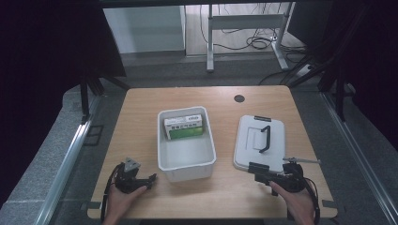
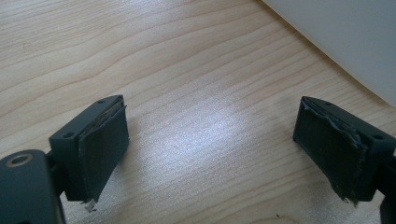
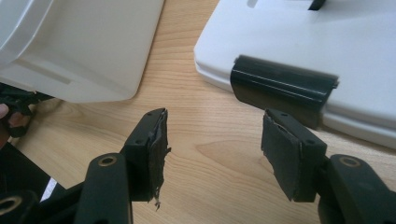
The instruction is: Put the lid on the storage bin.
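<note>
The right gripper [image 1: 259, 174] rests low over the wooden table [image 1: 141, 117], held in the person's right hand [image 1: 296, 199], and its jaws stand wide apart with nothing between them. Just ahead of those jaws lies the white lid [image 1: 260, 143], flat on the table; its black latch [image 3: 282, 88] on the near edge sits right in front of the right-hand jaw, close but not pinched. A black handle [image 1: 265, 138] runs along the lid's top, farther from the gripper. To the left of this gripper stands the white bin [image 1: 186, 164], open at the top, with a green and white box [image 1: 183, 127] lying in its far end. Beyond the bin, near the table's front left edge, the left gripper [image 1: 143, 180] is held in the left hand [image 1: 121, 201]; its jaws are also spread wide over bare wood, just beside the bin's wall [image 2: 336, 42], holding nothing.
</note>
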Motion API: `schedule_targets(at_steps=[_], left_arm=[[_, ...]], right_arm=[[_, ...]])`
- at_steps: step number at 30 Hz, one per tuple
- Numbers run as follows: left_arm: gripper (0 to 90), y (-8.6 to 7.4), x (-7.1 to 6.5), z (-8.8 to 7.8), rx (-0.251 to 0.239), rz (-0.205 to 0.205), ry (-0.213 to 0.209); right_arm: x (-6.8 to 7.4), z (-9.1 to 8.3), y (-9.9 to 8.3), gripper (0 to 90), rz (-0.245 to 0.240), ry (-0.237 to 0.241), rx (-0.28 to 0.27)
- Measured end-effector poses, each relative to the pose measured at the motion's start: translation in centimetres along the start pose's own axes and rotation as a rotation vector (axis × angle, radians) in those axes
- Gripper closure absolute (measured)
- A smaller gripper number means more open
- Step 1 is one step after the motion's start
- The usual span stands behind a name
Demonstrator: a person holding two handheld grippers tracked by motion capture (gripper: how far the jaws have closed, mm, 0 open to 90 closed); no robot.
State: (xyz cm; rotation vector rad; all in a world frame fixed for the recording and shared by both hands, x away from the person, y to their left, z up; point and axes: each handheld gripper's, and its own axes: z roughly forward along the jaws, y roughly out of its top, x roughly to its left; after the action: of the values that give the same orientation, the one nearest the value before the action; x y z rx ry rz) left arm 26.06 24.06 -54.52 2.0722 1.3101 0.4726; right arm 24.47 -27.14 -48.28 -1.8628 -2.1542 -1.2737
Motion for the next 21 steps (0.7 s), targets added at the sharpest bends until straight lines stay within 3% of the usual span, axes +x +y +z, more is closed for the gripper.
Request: schedule_targets(at_steps=[10, 21], left_arm=[[10.3, 0.00, 0.00, 0.00, 0.000, 0.000, 0.000], [10.3, 0.00, 0.00, 0.00, 0.000, 0.000, 0.000]], right_arm=[[-0.85, 0.28, -0.02, 41.2, 0.065, 0.005, 0.029], [-0.53, -0.16, 0.20, 43.0, 0.045, -0.015, 0.008]])
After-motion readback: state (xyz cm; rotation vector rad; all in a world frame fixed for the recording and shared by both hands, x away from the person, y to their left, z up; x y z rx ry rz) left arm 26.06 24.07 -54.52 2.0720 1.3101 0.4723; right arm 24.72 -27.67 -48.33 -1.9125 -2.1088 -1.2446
